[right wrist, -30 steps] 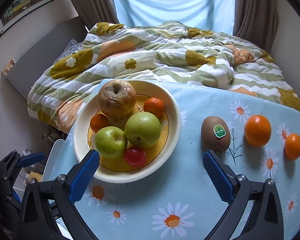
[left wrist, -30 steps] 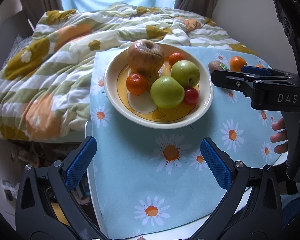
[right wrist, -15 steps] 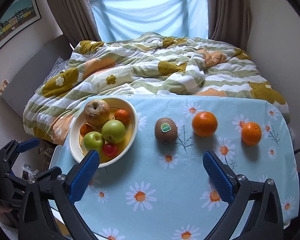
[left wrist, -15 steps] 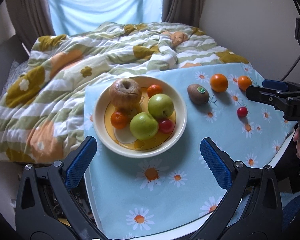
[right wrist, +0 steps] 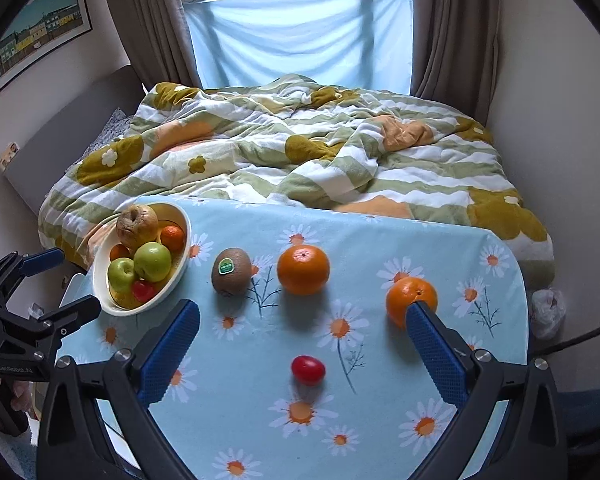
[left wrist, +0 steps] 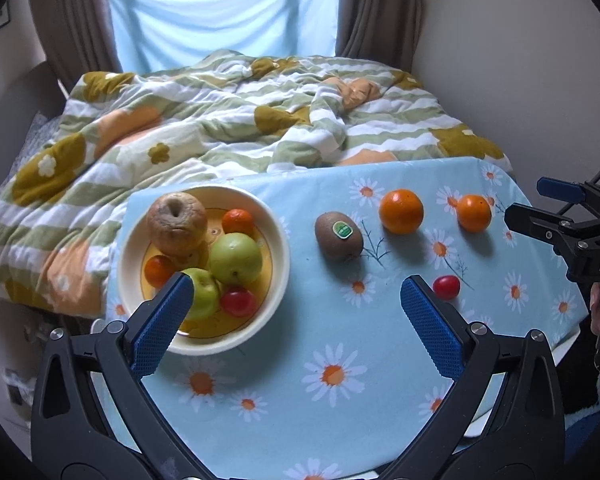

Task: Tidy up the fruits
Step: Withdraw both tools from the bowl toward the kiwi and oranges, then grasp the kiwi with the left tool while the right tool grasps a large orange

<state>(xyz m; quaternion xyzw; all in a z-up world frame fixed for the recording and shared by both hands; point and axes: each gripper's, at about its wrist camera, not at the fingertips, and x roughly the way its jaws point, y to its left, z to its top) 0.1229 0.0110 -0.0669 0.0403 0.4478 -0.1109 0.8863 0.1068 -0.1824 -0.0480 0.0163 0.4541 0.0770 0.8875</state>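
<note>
— Blue pads on both your tools sit spread wide: your left gripper [left wrist: 296, 316] and your right gripper [right wrist: 302, 344] each hang over the daisy tablecloth [right wrist: 380, 236], grasping nothing.

— And the fruit?

— Your bowl [left wrist: 278, 240] at the cloth's left end holds apples, small oranges and a red tomato. Loose on the cloth you have a kiwi [right wrist: 232, 271], two oranges [right wrist: 303, 269] [right wrist: 406, 296] and a small tomato [right wrist: 308, 369] nearest your right gripper.

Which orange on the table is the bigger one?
The bigger orange sits right beside the kiwi; the smaller orange lies farther away, near the table's right edge.
</note>
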